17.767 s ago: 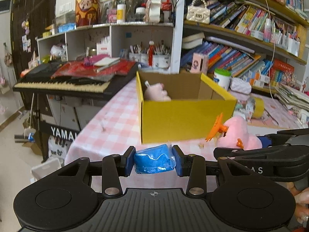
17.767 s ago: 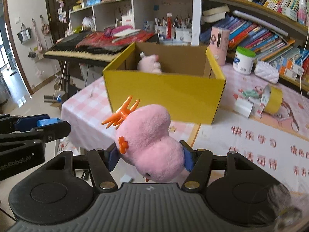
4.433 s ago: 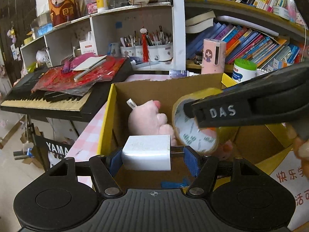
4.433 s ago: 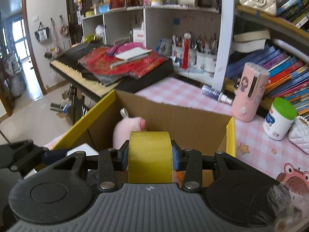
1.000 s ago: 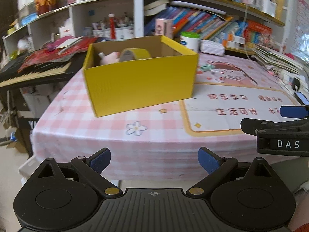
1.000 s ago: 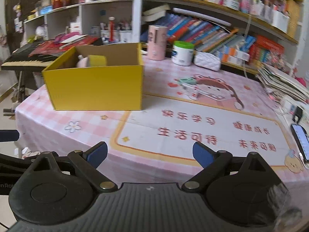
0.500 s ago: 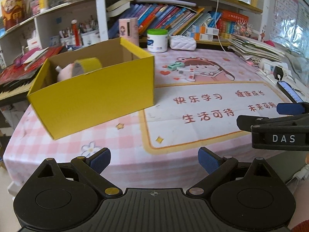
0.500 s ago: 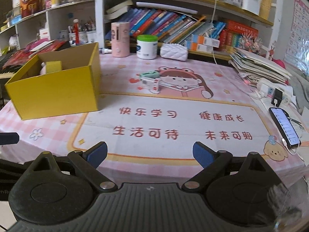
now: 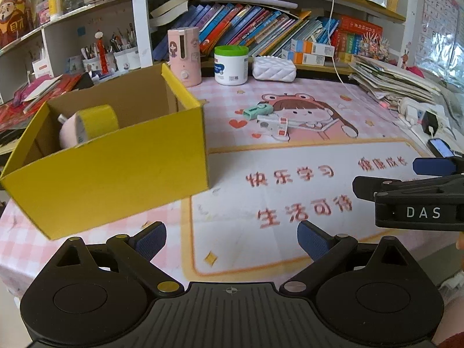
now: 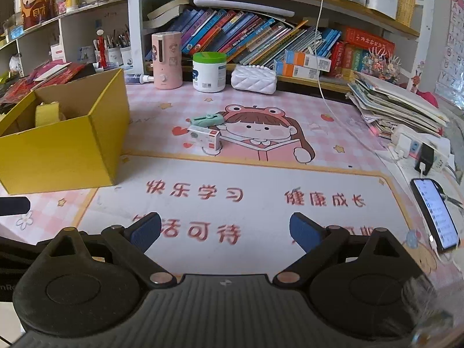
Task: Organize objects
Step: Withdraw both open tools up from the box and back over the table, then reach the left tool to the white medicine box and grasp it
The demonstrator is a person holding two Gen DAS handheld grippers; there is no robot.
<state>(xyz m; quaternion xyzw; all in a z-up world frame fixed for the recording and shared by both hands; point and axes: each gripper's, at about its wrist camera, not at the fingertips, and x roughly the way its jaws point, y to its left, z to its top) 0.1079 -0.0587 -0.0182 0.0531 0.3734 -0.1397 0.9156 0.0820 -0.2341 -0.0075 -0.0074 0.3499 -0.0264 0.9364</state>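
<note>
- Both grippers now hang empty over the near edge of the table: the left gripper [image 9: 231,236] and the right gripper [image 10: 224,227] each show blue pads spread wide with only the printed mat [image 10: 261,185] between them
- 4 seconds earlier the left one carried a white block and the right one a roll of yellow tape; the yellow tape roll [image 9: 97,121] now leans inside the yellow box [image 9: 116,174] against a pink plush toy [image 9: 71,132], while the white block cannot be seen from here
- Over the last second both views have swung from the box on the left toward the right of the table, which suggests the sorting has moved on to the next pick
- 2 loose items remain on the mat, well apart from the box: a mint-green clip-shaped item [image 10: 207,119] and, just beside it on the near side, a small white carton [image 10: 204,137]; these look like the likely next targets
- The left wrist view looks down into the box and catches the right gripper's black arm at its right edge
- The right wrist view shows only a sliver of the tape in the box, but takes in a phone [image 10: 433,211] and a paper stack [image 10: 397,104] at far right
</note>
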